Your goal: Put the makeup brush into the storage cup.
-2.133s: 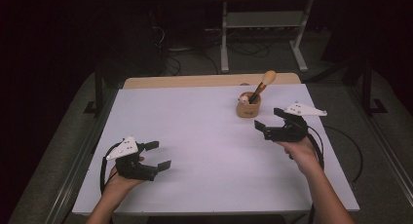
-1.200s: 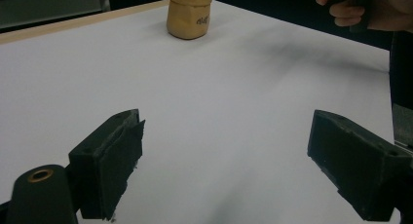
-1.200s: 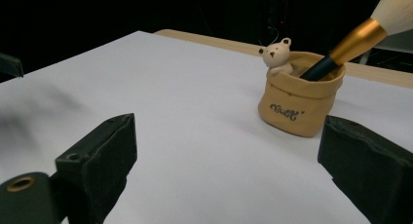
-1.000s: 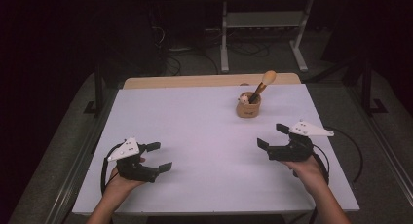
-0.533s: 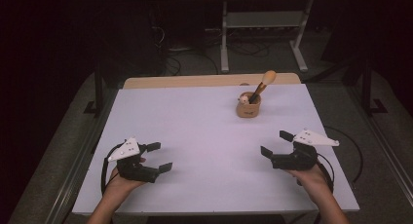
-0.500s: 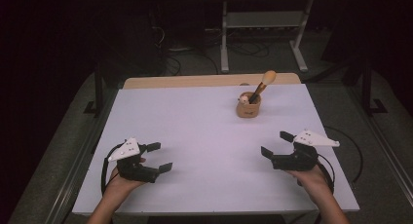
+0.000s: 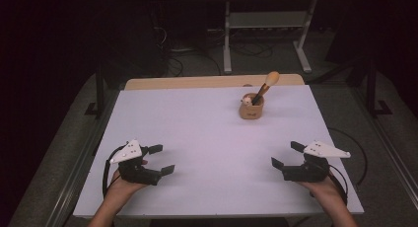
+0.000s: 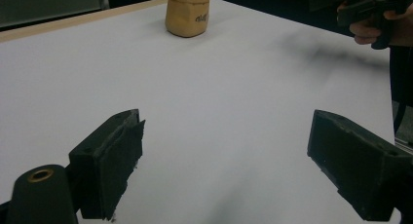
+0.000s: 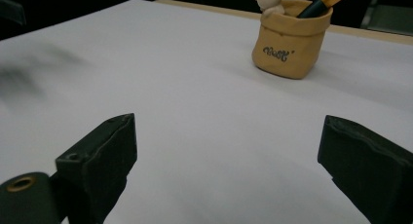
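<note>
Tan pouch point(image 7: 251, 110) sits well beyond both grippers' spread fingers point(image 9: 102, 151).

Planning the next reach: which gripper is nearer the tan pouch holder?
Right. The right gripper sits nearer the tan pouch holder, the left gripper farther across the table.

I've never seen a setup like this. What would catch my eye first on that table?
Likely the small tan sack-shaped holder toward the far right of the white table, with a brush leaning out of it and a tiny bear figure at its rim. Next, the left gripper and right gripper held low near the front edge, jaws wide apart, gripping nothing.
</note>
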Action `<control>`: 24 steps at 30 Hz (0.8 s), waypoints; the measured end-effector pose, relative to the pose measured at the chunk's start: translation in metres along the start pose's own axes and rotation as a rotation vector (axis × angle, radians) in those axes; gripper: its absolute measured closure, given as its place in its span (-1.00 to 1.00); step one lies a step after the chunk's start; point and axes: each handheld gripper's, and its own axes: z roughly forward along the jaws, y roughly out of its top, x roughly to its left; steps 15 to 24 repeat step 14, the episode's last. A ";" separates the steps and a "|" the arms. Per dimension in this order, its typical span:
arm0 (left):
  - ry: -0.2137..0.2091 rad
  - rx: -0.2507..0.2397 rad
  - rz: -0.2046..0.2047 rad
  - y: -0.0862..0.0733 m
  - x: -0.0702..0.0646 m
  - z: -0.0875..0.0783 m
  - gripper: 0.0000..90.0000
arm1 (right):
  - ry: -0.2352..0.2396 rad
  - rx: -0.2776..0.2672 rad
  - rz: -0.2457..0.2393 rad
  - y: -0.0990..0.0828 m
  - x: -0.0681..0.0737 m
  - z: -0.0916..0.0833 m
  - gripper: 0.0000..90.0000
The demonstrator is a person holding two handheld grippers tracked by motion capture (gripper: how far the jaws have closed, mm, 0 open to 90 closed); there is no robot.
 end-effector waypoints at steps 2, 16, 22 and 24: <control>0.001 0.002 0.003 0.000 0.000 0.000 -0.72 | -0.004 0.007 -0.005 -0.001 -0.001 0.000 -0.85; -0.007 0.009 0.008 -0.001 0.000 0.003 -0.72 | 0.018 0.031 -0.025 -0.002 0.002 0.005 -0.85; -0.007 0.009 0.008 -0.001 0.000 0.003 -0.72 | 0.018 0.031 -0.025 -0.002 0.002 0.005 -0.85; -0.007 0.009 0.008 -0.001 0.000 0.003 -0.72 | 0.018 0.031 -0.025 -0.002 0.002 0.005 -0.85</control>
